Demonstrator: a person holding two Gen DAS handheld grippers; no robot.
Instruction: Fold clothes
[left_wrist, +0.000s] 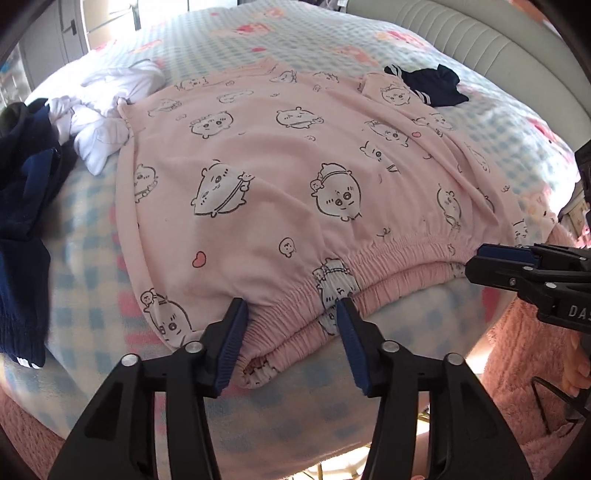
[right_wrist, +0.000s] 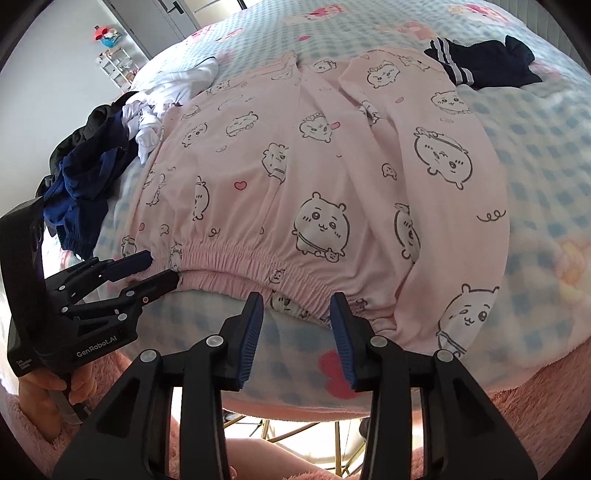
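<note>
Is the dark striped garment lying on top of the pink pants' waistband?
No: the dark striped garment lies at the far end of the pink pants, while the elastic waistband is at the near edge.

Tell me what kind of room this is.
Most likely a bedroom: pink cartoon-print pyjama trousers lie on a blue-checked fleece blanket over a bed, with a pale padded headboard behind.

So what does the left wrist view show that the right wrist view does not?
Only the left wrist view shows the ribbed grey headboard. Only the right wrist view shows a white shelf with small colourful things by the wall. Both show the pink cartoon-print pyjama trousers flat on the blue checked blanket, the white garment, and the left gripper and right gripper, both open at the waistband.
</note>
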